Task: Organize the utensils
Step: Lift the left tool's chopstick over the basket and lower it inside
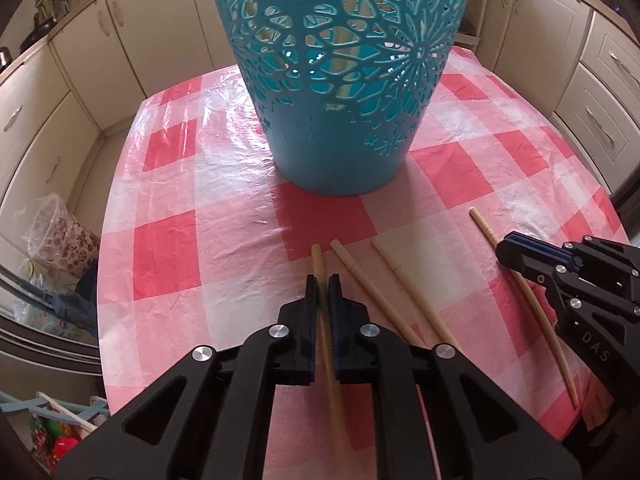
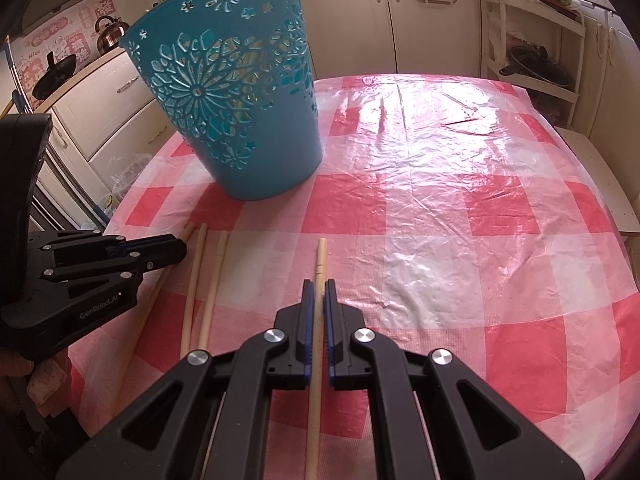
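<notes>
Left gripper (image 1: 323,280): black, blue-padded jaws clenched on the leftmost chopstick (image 1: 317,258). The stick runs lengthwise between the pads, its blunt end poking out ahead, over the cloth.

Right gripper (image 2: 319,285): same build, jaws closed round the rightmost chopstick (image 2: 321,256), which also runs straight between the pads with its thick end ahead.

Chopsticks, four in all: pale cream to tan, slender, round, thick end pointing toward the basket, tapering toward the near edge; a faint ring groove shows near the thick end of some. All sit on the near part of the table. The two loose ones (image 1: 352,266) (image 1: 394,266) lie side by side between the two held ones, nearly parallel, close but apart. The rightmost lies well apart from the other three.

Tablecloth (image 2: 440,208): red and white check under glossy, wrinkled clear plastic.

Basket (image 1: 340,80): teal plastic, tapered, upright, sides pierced in flower patterns; stands beyond the chopsticks, near the table's far left.

Cabinets (image 2: 344,20): cream, along the walls behind.
</notes>
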A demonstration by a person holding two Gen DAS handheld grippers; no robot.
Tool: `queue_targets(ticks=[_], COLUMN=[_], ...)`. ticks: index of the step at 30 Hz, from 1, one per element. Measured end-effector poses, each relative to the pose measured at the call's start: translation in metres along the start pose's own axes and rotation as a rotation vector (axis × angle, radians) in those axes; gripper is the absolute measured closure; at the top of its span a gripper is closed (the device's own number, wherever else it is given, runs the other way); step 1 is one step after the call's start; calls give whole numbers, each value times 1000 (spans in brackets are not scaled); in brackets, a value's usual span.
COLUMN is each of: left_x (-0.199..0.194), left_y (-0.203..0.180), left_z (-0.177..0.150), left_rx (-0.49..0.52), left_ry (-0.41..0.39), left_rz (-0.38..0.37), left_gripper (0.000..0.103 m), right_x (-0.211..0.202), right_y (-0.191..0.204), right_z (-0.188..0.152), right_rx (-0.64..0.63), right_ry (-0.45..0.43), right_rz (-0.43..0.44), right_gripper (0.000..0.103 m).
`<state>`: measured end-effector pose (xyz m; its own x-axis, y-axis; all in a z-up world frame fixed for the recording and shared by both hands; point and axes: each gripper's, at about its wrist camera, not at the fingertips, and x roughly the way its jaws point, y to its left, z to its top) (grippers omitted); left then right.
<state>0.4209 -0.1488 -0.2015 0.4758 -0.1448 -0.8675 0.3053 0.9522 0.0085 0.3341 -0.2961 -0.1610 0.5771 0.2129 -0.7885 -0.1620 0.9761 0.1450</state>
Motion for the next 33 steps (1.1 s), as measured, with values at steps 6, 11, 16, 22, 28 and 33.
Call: queue_targets(ticks=[6, 11, 16, 22, 28, 33], left_x=[-1, -17, -73, -164, -211, -205], left_y=[6, 9, 27, 43, 52, 57], left_z=[0, -10, -14, 31, 93, 137], left_rx=[-26, -43, -120, -188, -237, -298], left_ry=[6, -13, -101, -339, -567, -667], left_rz=[6, -31, -144, -237, -224, -199], left_gripper=[98, 98, 98, 98, 98, 98], right_x=[3, 2, 1, 1, 1, 1], right_y=[2, 1, -1, -1, -1, -2], right_z=[0, -1, -1, -1, -1, -1], right_rx=[-1, 12, 17, 17, 17, 24], right_ry=[-3, -5, -6, -7, -7, -7], right_rz=[3, 16, 20, 16, 17, 24], right_gripper=[96, 96, 96, 96, 96, 96])
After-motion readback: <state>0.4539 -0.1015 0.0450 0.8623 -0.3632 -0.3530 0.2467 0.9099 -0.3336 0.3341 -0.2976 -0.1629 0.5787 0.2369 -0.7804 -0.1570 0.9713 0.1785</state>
